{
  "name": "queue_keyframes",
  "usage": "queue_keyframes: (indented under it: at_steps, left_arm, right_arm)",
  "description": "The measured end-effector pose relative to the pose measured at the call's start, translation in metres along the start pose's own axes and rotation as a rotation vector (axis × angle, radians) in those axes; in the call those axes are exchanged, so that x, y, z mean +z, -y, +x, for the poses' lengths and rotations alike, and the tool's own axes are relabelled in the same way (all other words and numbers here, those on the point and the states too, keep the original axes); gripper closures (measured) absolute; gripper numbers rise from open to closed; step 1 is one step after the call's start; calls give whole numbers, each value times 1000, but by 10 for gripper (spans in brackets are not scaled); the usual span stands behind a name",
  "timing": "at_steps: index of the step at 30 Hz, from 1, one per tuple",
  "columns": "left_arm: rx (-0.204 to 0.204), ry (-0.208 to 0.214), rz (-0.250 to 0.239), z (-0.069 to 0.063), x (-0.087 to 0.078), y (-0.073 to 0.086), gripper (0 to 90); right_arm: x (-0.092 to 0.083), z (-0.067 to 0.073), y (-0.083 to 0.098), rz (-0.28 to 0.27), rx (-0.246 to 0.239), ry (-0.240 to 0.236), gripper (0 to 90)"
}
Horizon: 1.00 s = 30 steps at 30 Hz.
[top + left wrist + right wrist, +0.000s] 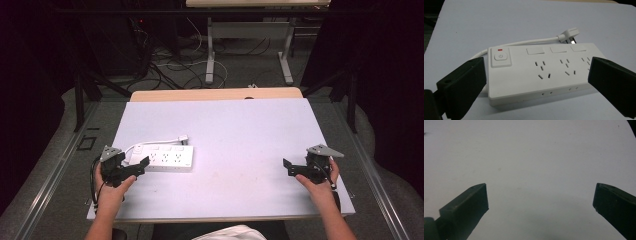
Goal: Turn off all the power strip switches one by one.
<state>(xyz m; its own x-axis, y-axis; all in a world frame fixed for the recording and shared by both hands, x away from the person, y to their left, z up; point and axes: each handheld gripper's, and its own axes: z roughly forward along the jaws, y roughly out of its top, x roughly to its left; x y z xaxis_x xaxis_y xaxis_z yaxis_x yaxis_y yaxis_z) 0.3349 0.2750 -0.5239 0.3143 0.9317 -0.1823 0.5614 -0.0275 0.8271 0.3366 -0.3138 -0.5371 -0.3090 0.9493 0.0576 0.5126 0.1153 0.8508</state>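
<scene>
A white power strip [164, 157] lies flat on the left half of the white board [235, 130]. Its cord curls behind it to a white plug [183, 138]. My left gripper [136, 168] is held low at the strip's left end, jaws spread wide. In the left gripper view the power strip [541, 72] sits just ahead of and between the black jaws, with its switch [500, 57] at the left and the plug [571, 33] behind; the pads do not touch it. My right gripper [294, 168] hovers open near the board's right edge; in the right gripper view my right gripper [540, 195] has bare board between its jaws.
The board rests on a wooden table [215, 93] whose far edge shows beyond it. Past that, on the floor, are tangled cables [175, 65] and a desk's metal legs [210, 55]. Dark curtains close in both sides.
</scene>
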Motion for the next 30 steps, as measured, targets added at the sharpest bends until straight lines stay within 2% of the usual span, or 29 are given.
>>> queue_keyframes:
  at_steps: [4, 8, 12, 18, 20, 23, 30]
  left_arm:
    - [-15, 1, 0, 1, 3, -2, 17]
    - [2, -30, -13, 1, 4, -5, 103]
    - [-25, -48, -42, 4, 4, -13, 167]
    - [-59, -49, -75, 4, 2, -26, 188]
    - [-53, -48, -81, 4, 3, -31, 207]
    - [-24, -61, -79, 3, 4, -39, 267]
    - [-30, -107, -92, 3, 5, -54, 386]
  right_arm:
    - [1, 2, 0, -12, 0, 3, 0]
    - [2, 4, 0, 2, -8, -2, 0]
    - [2, 5, 0, 0, -5, 0, 0]
    - [0, 6, 0, -9, -7, 12, 0]
    - [0, 5, 0, -2, -2, 9, 0]
    - [1, 5, 1, -3, 7, 6, 0]
    - [0, 4, 2, -4, 14, 16, 3]
